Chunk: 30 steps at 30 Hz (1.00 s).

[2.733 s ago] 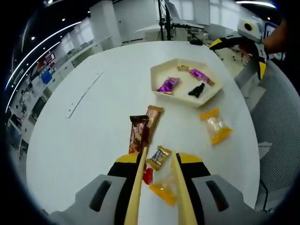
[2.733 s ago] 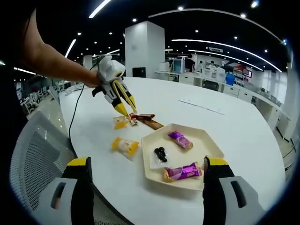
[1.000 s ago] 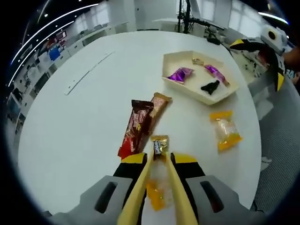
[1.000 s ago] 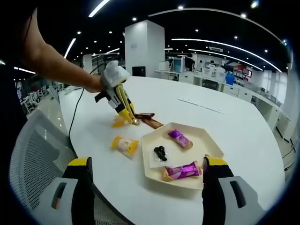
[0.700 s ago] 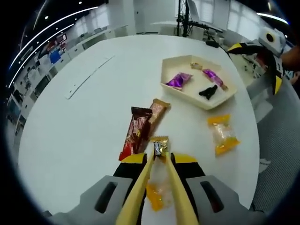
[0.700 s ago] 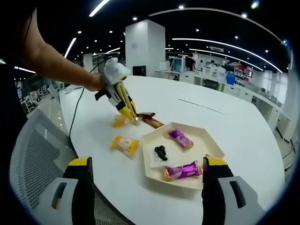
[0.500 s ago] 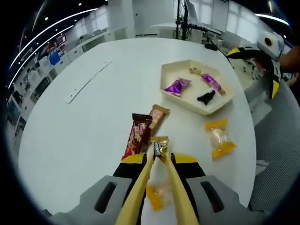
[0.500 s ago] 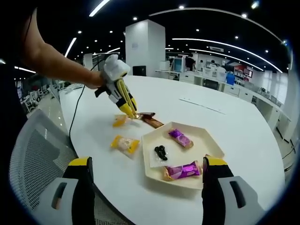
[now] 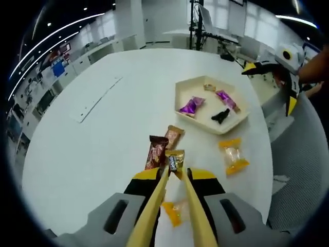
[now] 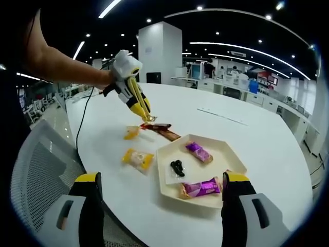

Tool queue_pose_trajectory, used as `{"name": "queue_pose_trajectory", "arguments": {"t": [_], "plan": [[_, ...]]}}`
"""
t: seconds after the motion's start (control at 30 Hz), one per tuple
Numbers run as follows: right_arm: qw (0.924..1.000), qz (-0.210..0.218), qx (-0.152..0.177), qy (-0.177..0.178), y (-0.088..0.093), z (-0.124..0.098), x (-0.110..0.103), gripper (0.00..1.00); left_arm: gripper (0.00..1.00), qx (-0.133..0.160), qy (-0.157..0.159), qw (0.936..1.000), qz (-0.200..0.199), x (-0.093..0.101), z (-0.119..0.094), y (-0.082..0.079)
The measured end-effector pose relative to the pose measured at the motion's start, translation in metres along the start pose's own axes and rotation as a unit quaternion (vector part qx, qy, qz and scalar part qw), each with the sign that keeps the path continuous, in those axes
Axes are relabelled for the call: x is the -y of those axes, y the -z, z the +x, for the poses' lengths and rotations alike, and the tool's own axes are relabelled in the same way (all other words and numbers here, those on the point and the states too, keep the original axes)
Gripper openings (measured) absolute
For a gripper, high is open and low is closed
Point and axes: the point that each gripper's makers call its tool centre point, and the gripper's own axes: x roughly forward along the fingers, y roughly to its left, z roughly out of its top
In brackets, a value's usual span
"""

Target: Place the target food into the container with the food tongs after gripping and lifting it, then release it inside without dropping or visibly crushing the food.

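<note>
the left gripper (image 9: 174,170) pinches one gold candy (image 9: 174,159) above the table (image 9: 103,134); four sweets lie in the tray (image 9: 181,96); the right gripper (image 10: 159,193) gapes wide, empty, beside the tray's near edge.

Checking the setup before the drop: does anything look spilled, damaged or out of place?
Nothing stands out. The left claw holds a small gold candy uncrushed above the table; the other wrapped snacks lie flat, and the tray sits level.

Opposing high views over one shared tray (image 9: 205,105) (image 10: 198,170) and table (image 9: 103,128) (image 10: 267,139).
</note>
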Motion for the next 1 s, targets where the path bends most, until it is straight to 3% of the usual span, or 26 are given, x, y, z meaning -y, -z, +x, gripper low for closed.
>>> {"name": "queue_pose_trajectory", "arguments": {"t": [0.5, 0.63, 0.8, 1.0], "plan": [[0.9997, 0.007, 0.022, -0.003, -0.007, -0.001, 0.0, 1.0, 0.16, 0.002, 0.005, 0.9999, 0.012, 0.006, 0.002, -0.012], [0.9982, -0.005, 0.06, -0.006, -0.021, -0.005, -0.002, 1.0, 0.16, 0.002, 0.008, 0.9999, 0.015, 0.008, 0.004, -0.017], [0.9976, -0.003, 0.068, -0.012, -0.023, -0.004, -0.004, 1.0, 0.16, 0.002, 0.011, 0.9998, 0.019, 0.013, 0.006, -0.023], [0.9986, 0.013, 0.05, -0.011, -0.017, -0.004, -0.003, 1.0, 0.16, 0.002, 0.014, 0.9996, 0.025, 0.017, 0.011, -0.031]]}}
